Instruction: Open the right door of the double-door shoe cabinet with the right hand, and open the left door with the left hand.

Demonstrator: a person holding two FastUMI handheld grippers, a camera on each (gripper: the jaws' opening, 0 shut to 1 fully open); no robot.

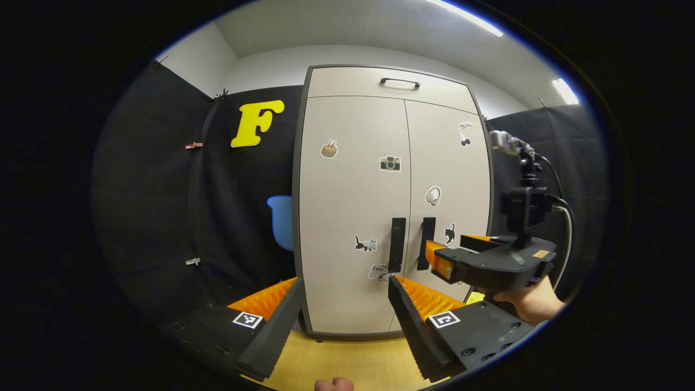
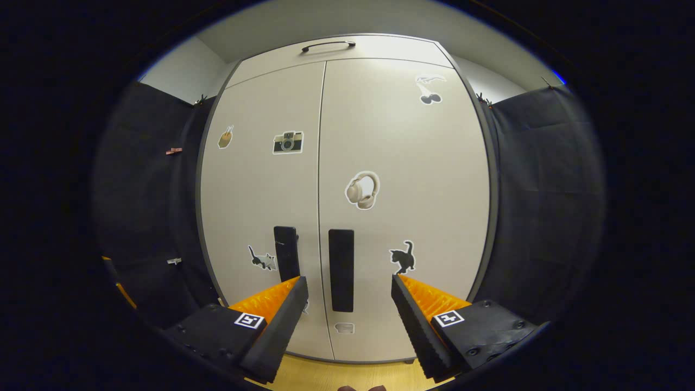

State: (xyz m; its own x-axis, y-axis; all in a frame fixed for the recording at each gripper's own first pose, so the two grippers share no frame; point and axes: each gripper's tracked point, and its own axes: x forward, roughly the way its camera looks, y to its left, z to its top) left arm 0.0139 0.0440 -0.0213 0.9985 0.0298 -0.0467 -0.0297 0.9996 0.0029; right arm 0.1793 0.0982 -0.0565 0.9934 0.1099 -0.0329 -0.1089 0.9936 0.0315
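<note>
Both tongs wide, right tongs facing right door handle, cabinet base partly hidden.

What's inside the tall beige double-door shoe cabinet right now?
Cannot tell: both doors of the beige shoe cabinet are shut, covering the inside. Stickers and two black handles, left and right, show on the fronts.

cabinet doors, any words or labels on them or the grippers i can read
"Love" on a sticker beside the left door handle; its remaining words are too small to read.
Square coded tags on the gripper fingers carry patterns, not words.
The other stickers, such as the camera, are pictures only.
</note>
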